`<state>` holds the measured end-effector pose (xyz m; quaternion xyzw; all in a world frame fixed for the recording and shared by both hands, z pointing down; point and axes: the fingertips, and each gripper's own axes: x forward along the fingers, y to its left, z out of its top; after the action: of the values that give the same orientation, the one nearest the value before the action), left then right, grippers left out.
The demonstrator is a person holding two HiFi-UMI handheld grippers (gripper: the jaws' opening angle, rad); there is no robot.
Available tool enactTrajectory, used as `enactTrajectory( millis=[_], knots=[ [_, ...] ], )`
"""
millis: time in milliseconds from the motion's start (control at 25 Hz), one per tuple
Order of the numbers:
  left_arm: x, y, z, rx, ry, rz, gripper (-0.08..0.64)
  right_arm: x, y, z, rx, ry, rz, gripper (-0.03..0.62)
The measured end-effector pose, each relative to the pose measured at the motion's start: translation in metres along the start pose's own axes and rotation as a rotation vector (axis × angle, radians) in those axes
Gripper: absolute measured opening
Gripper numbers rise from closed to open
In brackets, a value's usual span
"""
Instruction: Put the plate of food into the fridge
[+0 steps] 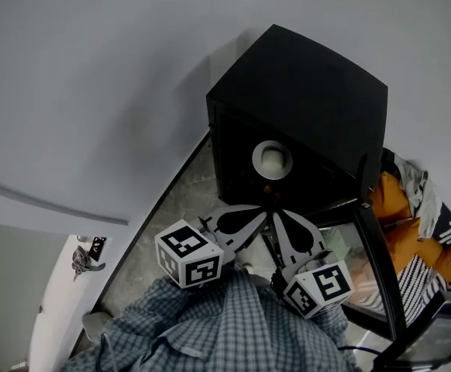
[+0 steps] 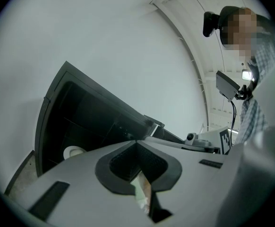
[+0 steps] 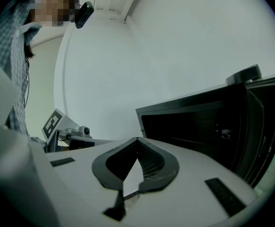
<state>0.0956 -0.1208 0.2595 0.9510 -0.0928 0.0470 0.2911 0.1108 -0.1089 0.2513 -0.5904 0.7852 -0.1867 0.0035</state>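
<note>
Now | left gripper (image 2: pixel 137 143): my jaws pressed together, nothing between | right gripper (image 3: pixel 137 141): the same, tips meeting, empty | both held side by side just before the black fridge (image 1: pixel 303 99) (its door (image 1: pixel 376 258) swung out to my right) | plate of food (image 1: pixel 272 160): inside the fridge, apart from both grippers

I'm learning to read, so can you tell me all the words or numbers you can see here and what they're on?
No words or numbers can be read anywhere.
Left marker cube: only black-and-white square patterns, no letters.
Right marker cube: the same kind of patterns, no letters.
Small dark tag at the far left: too small to read.
</note>
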Motion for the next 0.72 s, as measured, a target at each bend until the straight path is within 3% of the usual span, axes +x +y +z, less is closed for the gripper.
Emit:
enactTrajectory(
  millis=[720],
  knots=[
    [-0.0012,-0.0004,-0.0028,-0.021,0.005,-0.008,0.006,0.0014,0.0003,-0.0094,0.017,0.029,0.005,0.006]
  ],
)
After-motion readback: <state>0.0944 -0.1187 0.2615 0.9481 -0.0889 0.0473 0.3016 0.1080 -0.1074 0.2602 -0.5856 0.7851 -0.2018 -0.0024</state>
